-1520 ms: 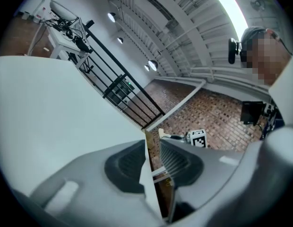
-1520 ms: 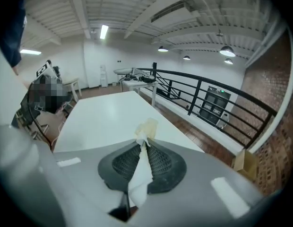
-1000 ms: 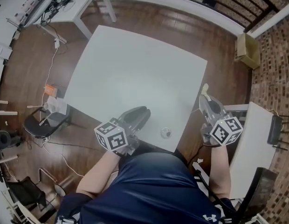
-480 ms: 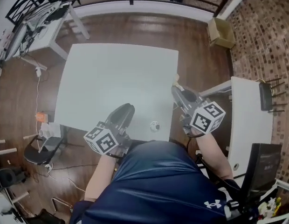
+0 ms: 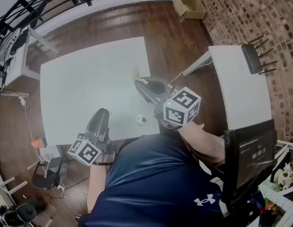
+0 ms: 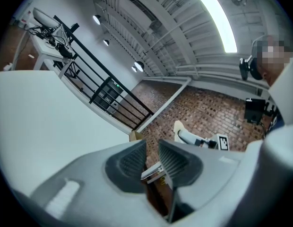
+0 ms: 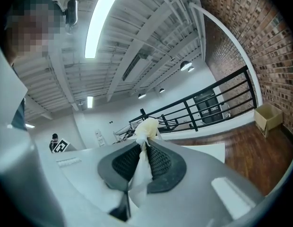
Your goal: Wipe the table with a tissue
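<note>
One crumpled white paper tissue is clamped lengthwise in the right gripper, tip poking out forward, while the left gripper is held slightly parted, empty.

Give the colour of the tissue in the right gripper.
The tissue is white, creamier at its bunched tip; the right gripper view shows it best.

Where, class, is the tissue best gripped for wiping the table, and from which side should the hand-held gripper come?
Grip the tissue at its bunched middle, as the right hand-held gripper does now: jaws shut on it, a crumpled tuft poking past the tips. Coming down from above probably lets that tuft meet the table first.
</note>
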Demonstrator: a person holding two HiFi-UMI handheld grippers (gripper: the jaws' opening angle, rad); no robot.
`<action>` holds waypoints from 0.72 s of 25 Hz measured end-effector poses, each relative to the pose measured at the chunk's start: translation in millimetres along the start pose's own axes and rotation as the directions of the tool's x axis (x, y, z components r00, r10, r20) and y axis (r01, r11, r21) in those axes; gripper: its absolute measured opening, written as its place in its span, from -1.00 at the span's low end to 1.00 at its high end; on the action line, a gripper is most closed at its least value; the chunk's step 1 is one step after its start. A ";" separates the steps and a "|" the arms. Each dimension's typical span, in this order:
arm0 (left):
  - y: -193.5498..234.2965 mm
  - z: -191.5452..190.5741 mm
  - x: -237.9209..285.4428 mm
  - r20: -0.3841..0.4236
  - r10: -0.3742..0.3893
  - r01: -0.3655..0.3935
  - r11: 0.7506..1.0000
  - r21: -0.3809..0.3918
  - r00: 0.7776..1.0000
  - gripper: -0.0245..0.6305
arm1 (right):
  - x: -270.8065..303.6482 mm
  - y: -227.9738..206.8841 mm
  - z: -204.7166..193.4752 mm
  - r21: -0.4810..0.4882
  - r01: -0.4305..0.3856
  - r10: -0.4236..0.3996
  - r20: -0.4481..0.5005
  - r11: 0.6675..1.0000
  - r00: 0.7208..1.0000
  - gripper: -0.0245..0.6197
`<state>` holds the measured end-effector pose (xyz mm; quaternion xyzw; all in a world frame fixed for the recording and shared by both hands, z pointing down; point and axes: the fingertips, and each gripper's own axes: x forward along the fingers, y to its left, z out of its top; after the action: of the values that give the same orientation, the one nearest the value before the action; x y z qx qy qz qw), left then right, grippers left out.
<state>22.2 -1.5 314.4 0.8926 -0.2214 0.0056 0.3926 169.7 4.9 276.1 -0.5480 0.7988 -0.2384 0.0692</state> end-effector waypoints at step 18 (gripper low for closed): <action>-2.1 -3.9 9.3 0.027 -0.010 0.010 1.000 -0.016 1.000 -0.67 | -6.0 4.2 9.3 -0.048 -0.027 0.027 -0.002 0.998 1.000 -0.87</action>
<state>32.1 -1.2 317.3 0.8906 -0.2223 -0.0103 0.3967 171.9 8.6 265.1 -0.5384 0.8117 -0.2186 0.0589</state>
